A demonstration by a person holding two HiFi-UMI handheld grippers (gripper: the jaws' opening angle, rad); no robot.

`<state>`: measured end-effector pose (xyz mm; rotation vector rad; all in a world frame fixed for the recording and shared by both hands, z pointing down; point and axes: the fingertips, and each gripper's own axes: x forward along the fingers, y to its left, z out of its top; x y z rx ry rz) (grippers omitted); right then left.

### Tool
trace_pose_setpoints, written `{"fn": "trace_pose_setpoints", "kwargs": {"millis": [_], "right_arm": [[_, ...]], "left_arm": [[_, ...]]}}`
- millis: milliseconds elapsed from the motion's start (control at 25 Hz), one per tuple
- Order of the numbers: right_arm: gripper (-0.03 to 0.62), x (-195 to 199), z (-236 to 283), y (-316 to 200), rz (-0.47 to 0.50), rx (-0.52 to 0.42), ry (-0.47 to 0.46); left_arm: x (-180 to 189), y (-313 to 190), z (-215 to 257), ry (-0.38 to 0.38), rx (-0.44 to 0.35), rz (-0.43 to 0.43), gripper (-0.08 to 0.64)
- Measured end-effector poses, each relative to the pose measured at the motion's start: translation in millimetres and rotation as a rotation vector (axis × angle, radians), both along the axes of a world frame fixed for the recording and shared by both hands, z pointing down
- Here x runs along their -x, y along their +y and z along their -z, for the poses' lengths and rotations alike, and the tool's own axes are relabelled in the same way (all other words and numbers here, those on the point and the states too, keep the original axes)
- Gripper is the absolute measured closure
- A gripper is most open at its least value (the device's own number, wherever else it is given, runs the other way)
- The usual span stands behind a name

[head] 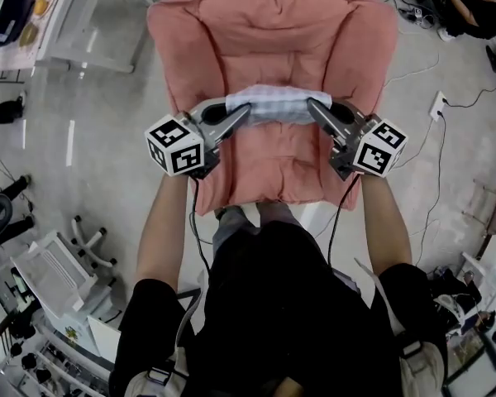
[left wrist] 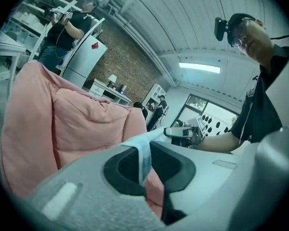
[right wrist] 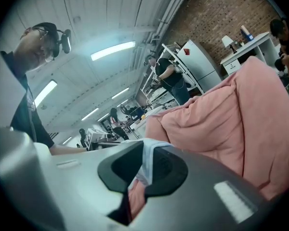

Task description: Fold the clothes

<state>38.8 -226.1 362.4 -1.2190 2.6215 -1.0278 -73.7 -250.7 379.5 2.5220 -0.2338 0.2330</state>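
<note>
Pale checked garment [head: 271, 104], bunched into a narrow band, is held stretched over the seat of a pink padded armchair [head: 273, 31]. Its ends are pinched by the left gripper [head: 243, 112] and right gripper [head: 313, 106], jaws pressed together on fabric.

The pink chair [head: 273, 48] (thickly padded) walls three sides; its front is open.
</note>
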Motion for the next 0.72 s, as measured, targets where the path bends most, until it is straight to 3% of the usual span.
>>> {"fn": "trace_pose_setpoints", "kwargs": {"millis": [720], "right_arm": [[0.575,66.6,-134.3,193.0,0.054,0.266,0.054]], "left_arm": [[64.5,199.5,-128.1,-0.161,0.164,-0.041,0.523]]}}
